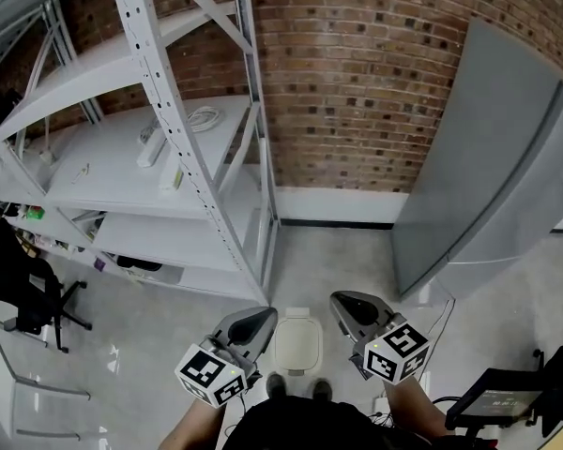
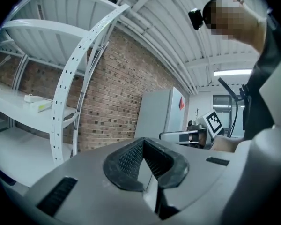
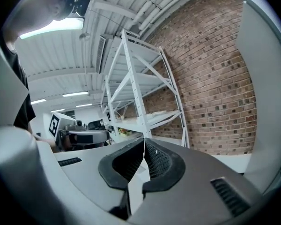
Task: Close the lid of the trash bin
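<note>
A small white trash bin (image 1: 296, 342) stands on the grey floor just ahead of the person's shoes, seen from above with its lid lying flat on top. My left gripper (image 1: 254, 324) hovers to the bin's left and my right gripper (image 1: 349, 308) to its right, both raised above it and touching nothing. In the left gripper view the left gripper (image 2: 143, 142) has its black ribbed pads meeting at the tips with nothing between them. The right gripper (image 3: 144, 142) looks the same in its own view. The bin does not show in either gripper view.
White metal shelving (image 1: 174, 129) fills the left, with small items on its shelves. A brick wall (image 1: 357, 73) runs behind. A tall grey cabinet (image 1: 488, 157) stands at the right. A black office chair (image 1: 23, 293) sits far left, a black device (image 1: 493, 403) bottom right.
</note>
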